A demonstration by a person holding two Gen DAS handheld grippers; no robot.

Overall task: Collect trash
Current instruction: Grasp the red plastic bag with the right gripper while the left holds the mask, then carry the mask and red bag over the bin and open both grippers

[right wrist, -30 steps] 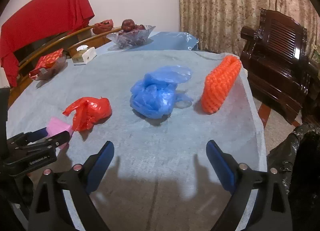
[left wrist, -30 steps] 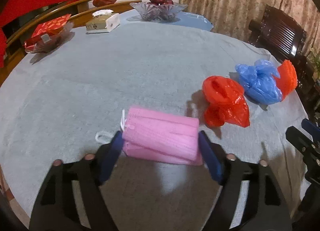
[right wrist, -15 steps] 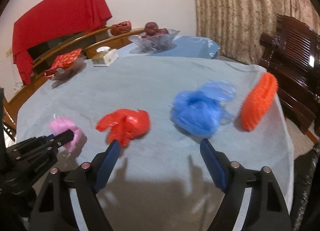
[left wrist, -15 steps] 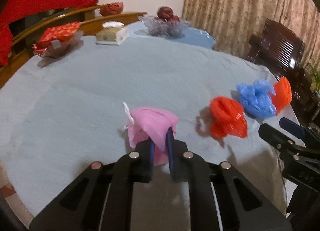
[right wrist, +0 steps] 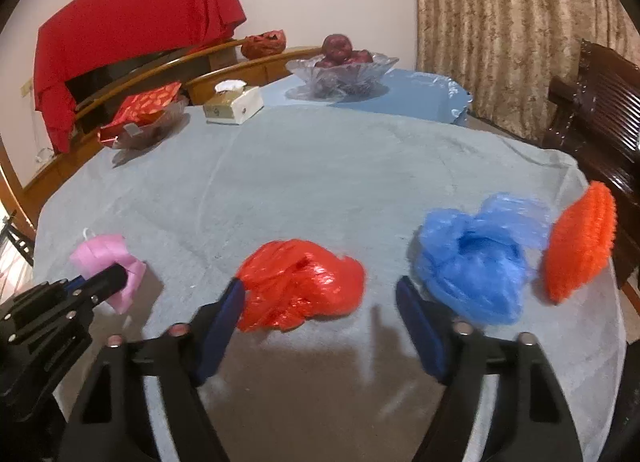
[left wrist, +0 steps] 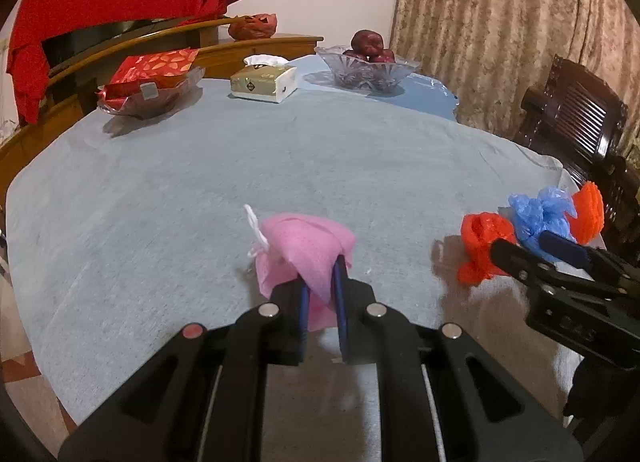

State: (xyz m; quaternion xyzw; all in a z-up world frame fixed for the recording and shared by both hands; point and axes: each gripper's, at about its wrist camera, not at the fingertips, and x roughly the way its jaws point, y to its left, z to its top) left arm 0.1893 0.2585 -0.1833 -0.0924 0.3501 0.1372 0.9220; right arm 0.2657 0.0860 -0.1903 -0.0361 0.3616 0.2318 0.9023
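Jaws pinch a crumpled pink face mask [left wrist: 306,248], its white loop dangling.

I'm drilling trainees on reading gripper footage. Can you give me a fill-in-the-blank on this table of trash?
1. The left tool is shut on a ____ face mask.
2. The right tool is closing around the ____ plastic bag.
3. Between that bag and the orange foam net lies a ____ bag.

Missing: pink; red; blue
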